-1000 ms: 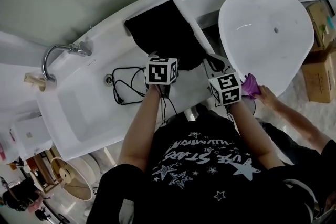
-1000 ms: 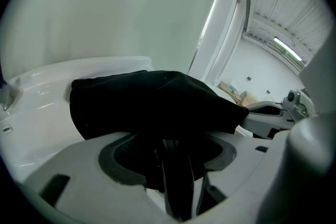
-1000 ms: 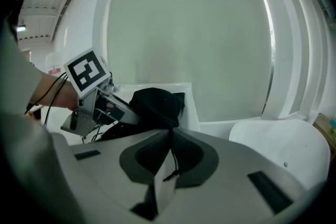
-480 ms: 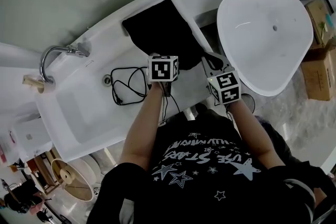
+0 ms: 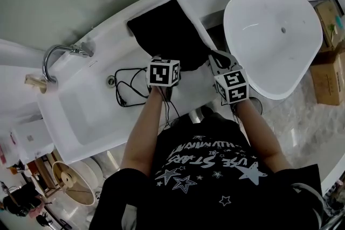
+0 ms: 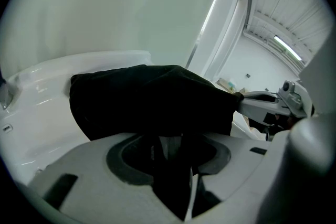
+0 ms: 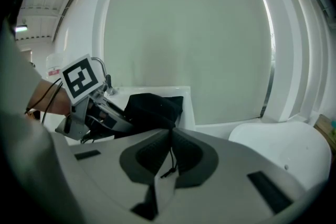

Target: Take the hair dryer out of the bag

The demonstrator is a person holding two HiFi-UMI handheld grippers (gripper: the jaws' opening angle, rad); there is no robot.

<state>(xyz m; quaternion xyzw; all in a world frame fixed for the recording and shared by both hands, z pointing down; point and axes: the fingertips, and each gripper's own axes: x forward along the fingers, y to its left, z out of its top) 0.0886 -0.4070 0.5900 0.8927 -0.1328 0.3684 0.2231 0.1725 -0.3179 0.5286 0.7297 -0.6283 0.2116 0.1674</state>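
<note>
Left gripper (image 6: 169, 140): jaws have just been closing, now pinching the black bag (image 6: 147, 99) on the ledge | right gripper (image 7: 169, 136): clamped on its drawstring (image 7: 170, 161) | hair dryer unseen, I judge it inside; cable (image 5: 129, 89) trails into the sink (image 5: 81, 110) | bag mouth can be spread next.

Black fabric bag (image 5: 167, 32): soft, drawstring type, bulging, lying slumped on the white counter beside the basin. Hair dryer body not visible. Black power cable (image 5: 123, 100): looped loosely in the basin.

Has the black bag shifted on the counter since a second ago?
No. The black bag lies where it did, its far corner by the counter's back edge, between the faucet and the round basin.
</note>
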